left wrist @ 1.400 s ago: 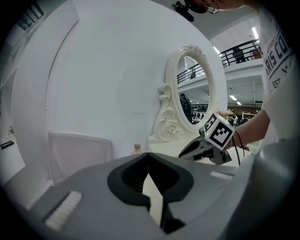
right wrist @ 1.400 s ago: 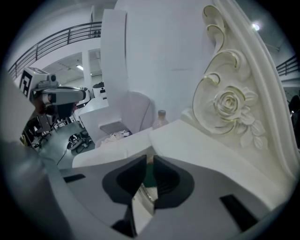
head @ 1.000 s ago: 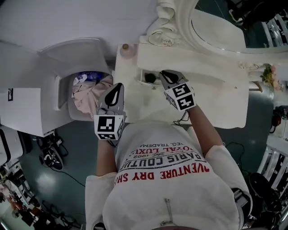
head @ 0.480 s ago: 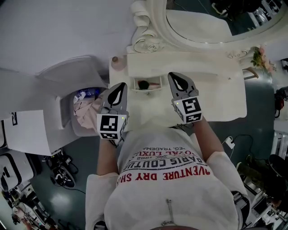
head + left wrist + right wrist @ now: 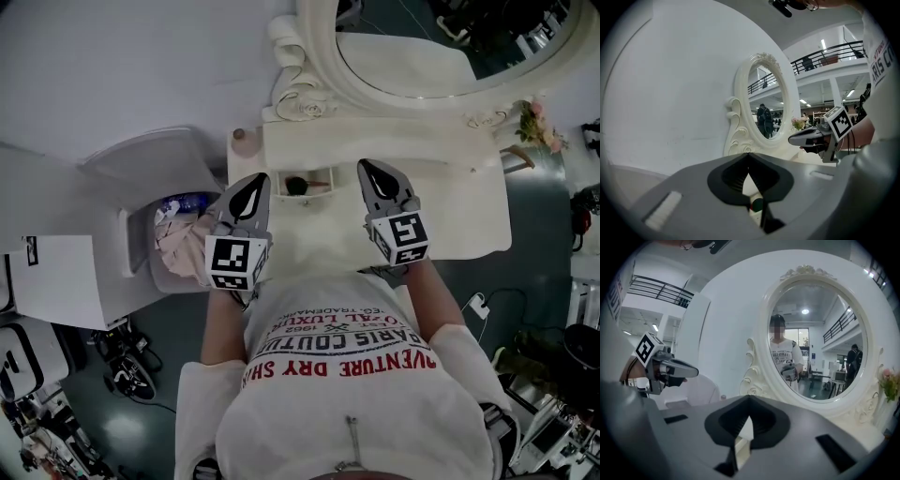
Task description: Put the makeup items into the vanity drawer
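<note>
left gripper (image 5: 254, 181) and right gripper (image 5: 367, 167) both pinched shut, empty, at drawer's (image 5: 324, 183) 9 and 3 o'clock, right had backed out of it

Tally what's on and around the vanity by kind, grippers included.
grippers: 2, left gripper and right gripper
vanity table: 1
mirror: 1
open drawer: 1
dark item in the drawer: 1
small jar: 1
flowers: 1
bin of clothes: 1
Total: 9
</note>
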